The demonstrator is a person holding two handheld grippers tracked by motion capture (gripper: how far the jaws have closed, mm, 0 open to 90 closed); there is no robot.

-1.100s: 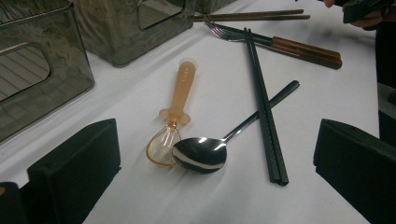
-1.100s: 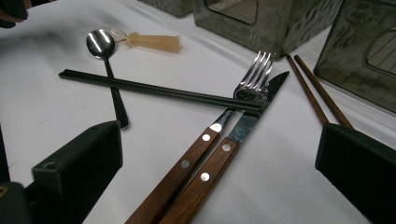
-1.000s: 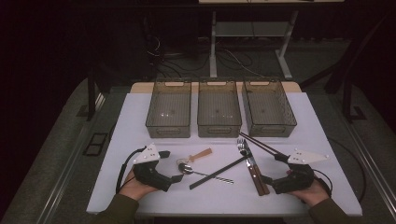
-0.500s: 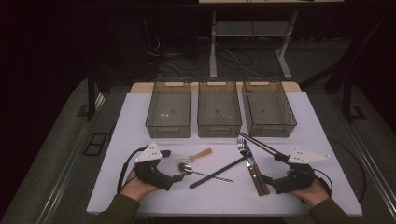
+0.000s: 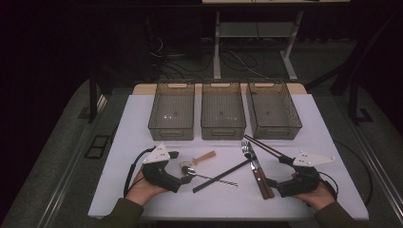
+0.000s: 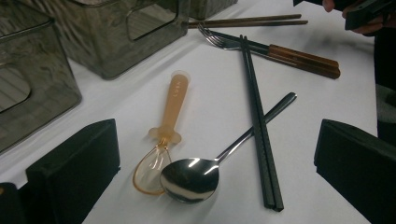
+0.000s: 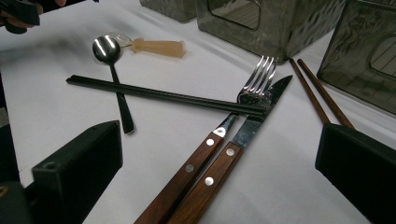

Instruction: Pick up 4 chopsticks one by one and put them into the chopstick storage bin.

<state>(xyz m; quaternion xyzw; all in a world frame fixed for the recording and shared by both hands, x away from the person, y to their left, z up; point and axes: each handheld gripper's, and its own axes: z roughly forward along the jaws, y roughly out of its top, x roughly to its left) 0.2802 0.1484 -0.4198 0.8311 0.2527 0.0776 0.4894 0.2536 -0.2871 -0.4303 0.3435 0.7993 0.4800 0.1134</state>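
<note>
Where cutlery lies: white table (image 5: 142,118)

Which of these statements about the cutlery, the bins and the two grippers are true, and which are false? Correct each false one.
1. Three bins stand in a row behind the cutlery, and each bin looks empty. True.
2. The left gripper is shut on the metal spoon. False: its jaws stand open, apart from the spoon.
3. The black chopsticks lie across the metal spoon's handle. True.
4. The fork lies inside a bin. False: it lies on the white table, beside the knife.
5. The right gripper is open. True.
6. The orange spoon is metal. False: it looks like translucent plastic.
</note>
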